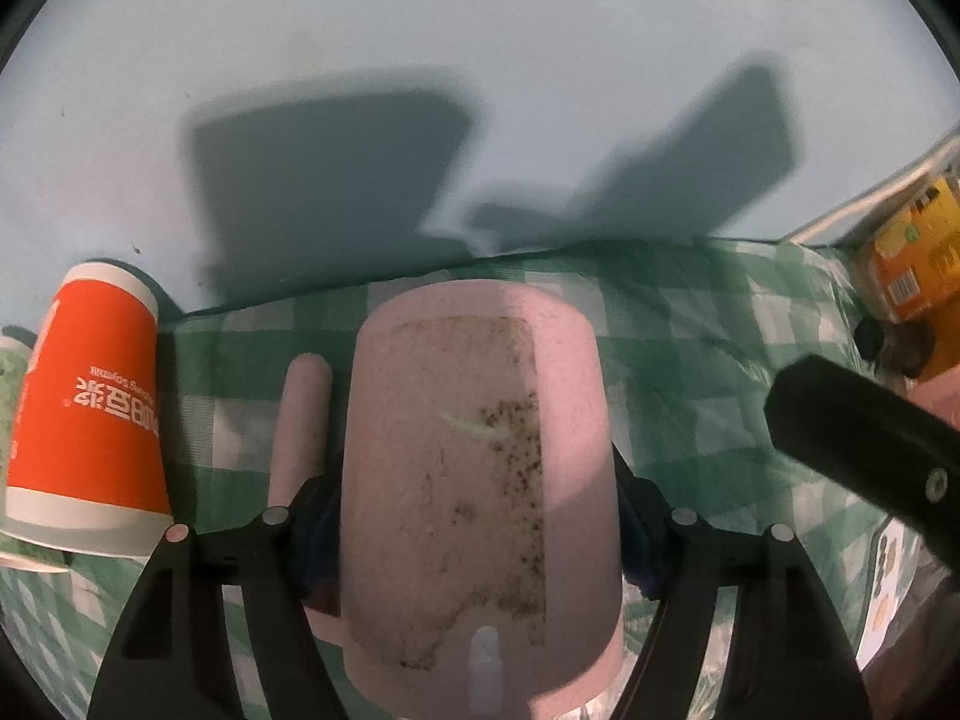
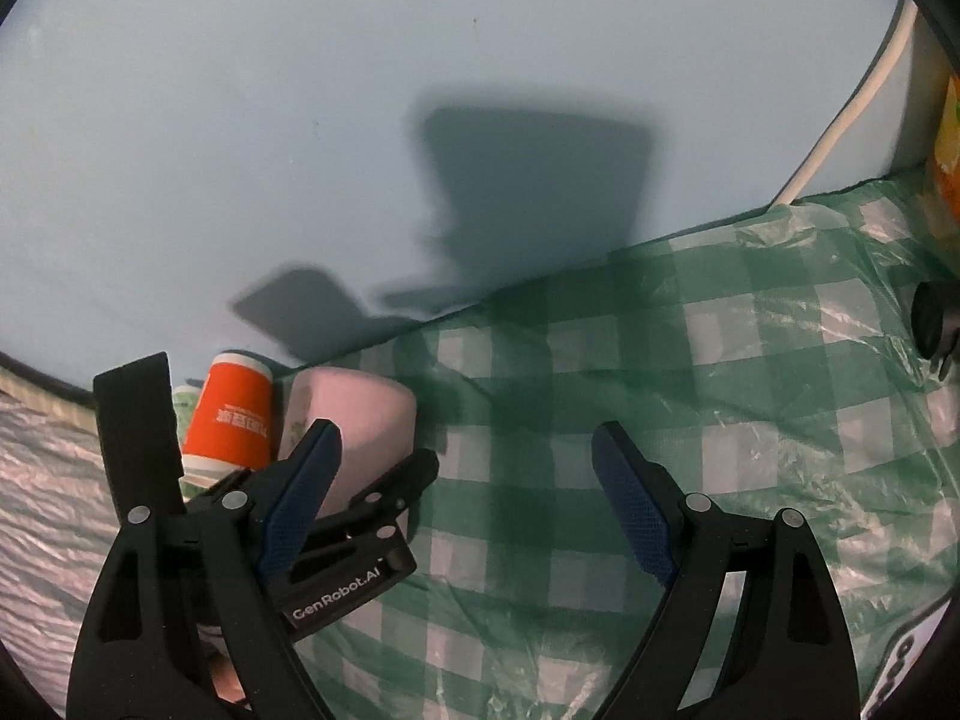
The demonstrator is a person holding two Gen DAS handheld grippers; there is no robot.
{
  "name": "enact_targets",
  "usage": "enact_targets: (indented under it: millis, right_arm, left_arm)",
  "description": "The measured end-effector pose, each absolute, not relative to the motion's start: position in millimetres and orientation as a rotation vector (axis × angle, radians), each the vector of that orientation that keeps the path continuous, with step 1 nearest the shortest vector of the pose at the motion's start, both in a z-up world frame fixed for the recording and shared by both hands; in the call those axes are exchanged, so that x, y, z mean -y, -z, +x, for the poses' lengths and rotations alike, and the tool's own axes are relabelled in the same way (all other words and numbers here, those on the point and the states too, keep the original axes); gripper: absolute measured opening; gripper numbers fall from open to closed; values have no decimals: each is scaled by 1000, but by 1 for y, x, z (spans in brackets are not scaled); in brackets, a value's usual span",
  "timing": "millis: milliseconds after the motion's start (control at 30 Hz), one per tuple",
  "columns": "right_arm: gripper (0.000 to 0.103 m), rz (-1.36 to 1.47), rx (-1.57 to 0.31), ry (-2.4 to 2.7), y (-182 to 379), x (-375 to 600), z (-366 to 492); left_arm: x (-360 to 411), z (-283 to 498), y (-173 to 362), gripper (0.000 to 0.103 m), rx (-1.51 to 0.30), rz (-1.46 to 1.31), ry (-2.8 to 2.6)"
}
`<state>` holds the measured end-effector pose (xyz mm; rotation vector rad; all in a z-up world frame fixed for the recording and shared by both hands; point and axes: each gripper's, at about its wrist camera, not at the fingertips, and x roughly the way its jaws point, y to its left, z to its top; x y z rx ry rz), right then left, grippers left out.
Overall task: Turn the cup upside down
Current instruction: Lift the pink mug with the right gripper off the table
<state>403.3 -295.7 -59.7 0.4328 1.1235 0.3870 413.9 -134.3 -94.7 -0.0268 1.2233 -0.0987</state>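
Through my left wrist camera, my left gripper [image 1: 480, 516] clamps the pink cup [image 1: 474, 450] by its sides, closed base up, above the green checked cloth [image 1: 708, 372], an inverted orange paper cup [image 1: 90, 414] just left of it. Through my right wrist camera, my right gripper [image 2: 462, 456] hangs wide open and empty over the cloth, the pink cup [image 2: 354, 420] to its left in my other gripper's hold.

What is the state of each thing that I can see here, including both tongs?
Pink cup: base up, handle to the side, gripped.
Left tongs: shut on the pink cup.
Right tongs: open, holding nothing, above the checked cloth.
Orange paper cup: upside down, standing beside the pink cup.
Orange carton: at the far right edge; state unclear.
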Motion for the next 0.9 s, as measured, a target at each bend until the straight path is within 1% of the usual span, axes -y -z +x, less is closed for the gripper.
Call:
enact_targets:
  millis: [233, 533, 733, 900]
  right_arm:
    - [86, 424, -1079, -401, 45, 297, 385]
    - [86, 406, -1059, -472, 29, 291, 345]
    - [86, 397, -1053, -530, 19, 289, 307]
    - [86, 367, -1080, -579, 30, 264, 277]
  left_arm:
    - [136, 385, 72, 74, -1174, 12, 136]
    - [129, 317, 34, 74, -1078, 46, 193]
    - [105, 267, 33, 74, -1056, 30, 208]
    - [87, 242, 51, 74, -1070, -3, 211]
